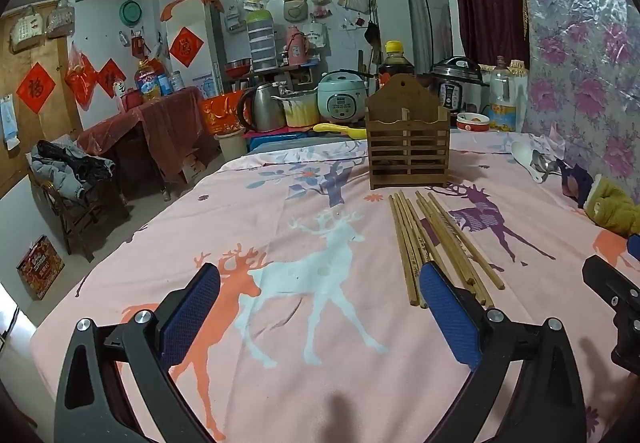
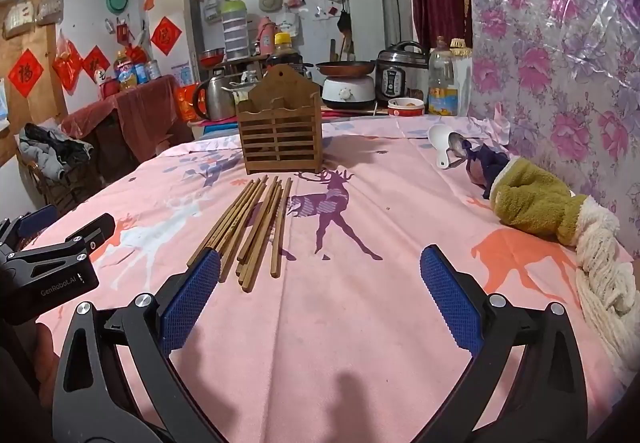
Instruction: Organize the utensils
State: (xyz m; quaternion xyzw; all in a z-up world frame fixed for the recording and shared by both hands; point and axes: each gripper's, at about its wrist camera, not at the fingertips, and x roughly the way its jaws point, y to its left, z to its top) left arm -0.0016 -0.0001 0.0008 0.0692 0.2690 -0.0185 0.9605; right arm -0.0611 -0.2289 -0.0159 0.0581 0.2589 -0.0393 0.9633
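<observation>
Chopsticks near; right view alone shows frying pan.

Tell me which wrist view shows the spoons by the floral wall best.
The right wrist view: the white spoon and the metal spoon lie side by side, less distorted, both bowls readable. The left wrist view pushes the same pair toward its right edge, smaller and more warped, though still in sight.

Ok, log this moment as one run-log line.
stage: start | left gripper: open, empty | right gripper: open, empty | chopsticks: loose on tablecloth | wooden holder: upright behind them | spoons: by wall
</observation>
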